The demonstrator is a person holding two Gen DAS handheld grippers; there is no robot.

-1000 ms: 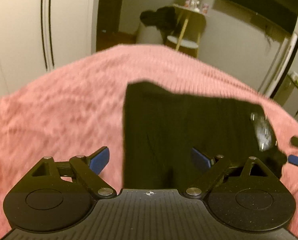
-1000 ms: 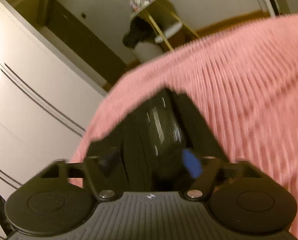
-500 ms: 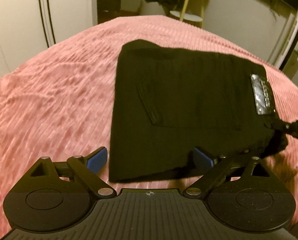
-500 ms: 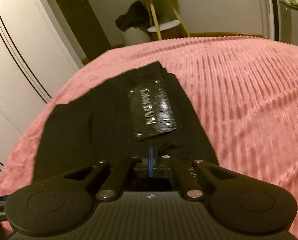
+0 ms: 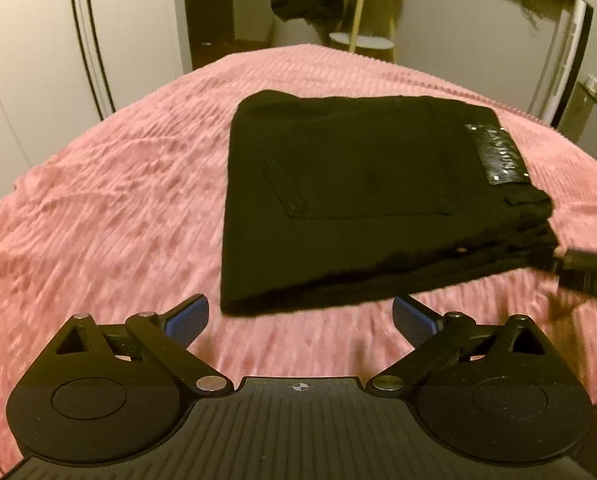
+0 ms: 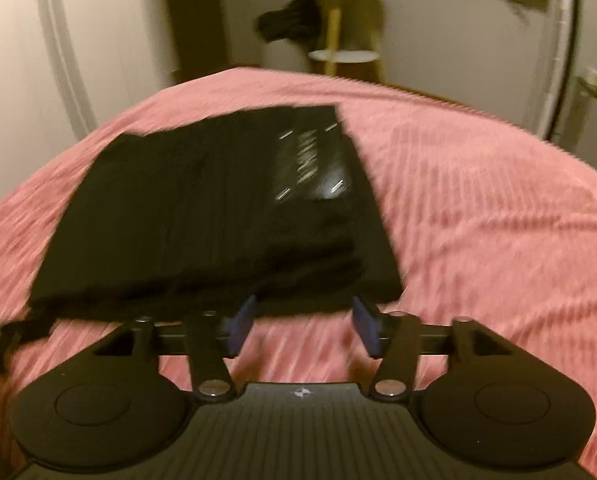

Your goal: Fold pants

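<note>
While both of my grippers hang low over the bed, the black pants (image 5: 362, 200) lie folded into a flat rectangular stack on the pink ribbed bedspread (image 5: 98, 220), roughly in the middle of what I can see of it. A back pocket faces up, and a glossy black brand patch (image 5: 496, 152) sits near the stack's right-hand edge in my left wrist view. The layered edges of the fold show along the near right corner.

My left gripper (image 5: 300, 314) has its jaws spread wide; they have just been opening further, and only bedspread lies between the blue pads (image 5: 188, 316). The near edge of the pants sits just beyond the fingertips, apart from them.

My right gripper (image 6: 304, 322) has its jaws partly apart; they have just been opening, and bare bedspread shows between its blue pads (image 6: 240, 320). The near edge of the stack lies just ahead of those tips; this view is blurred, so I cannot tell whether the left pad grazes the cloth. In the left wrist view, a dark part of the right gripper shows at the right edge, close to the stack's near right corner.

Beyond the bed I see white wardrobe doors (image 5: 38, 40), a small side table with wooden legs (image 5: 358, 16), and a dark heap of clothing (image 5: 310, 0) beside it.
</note>
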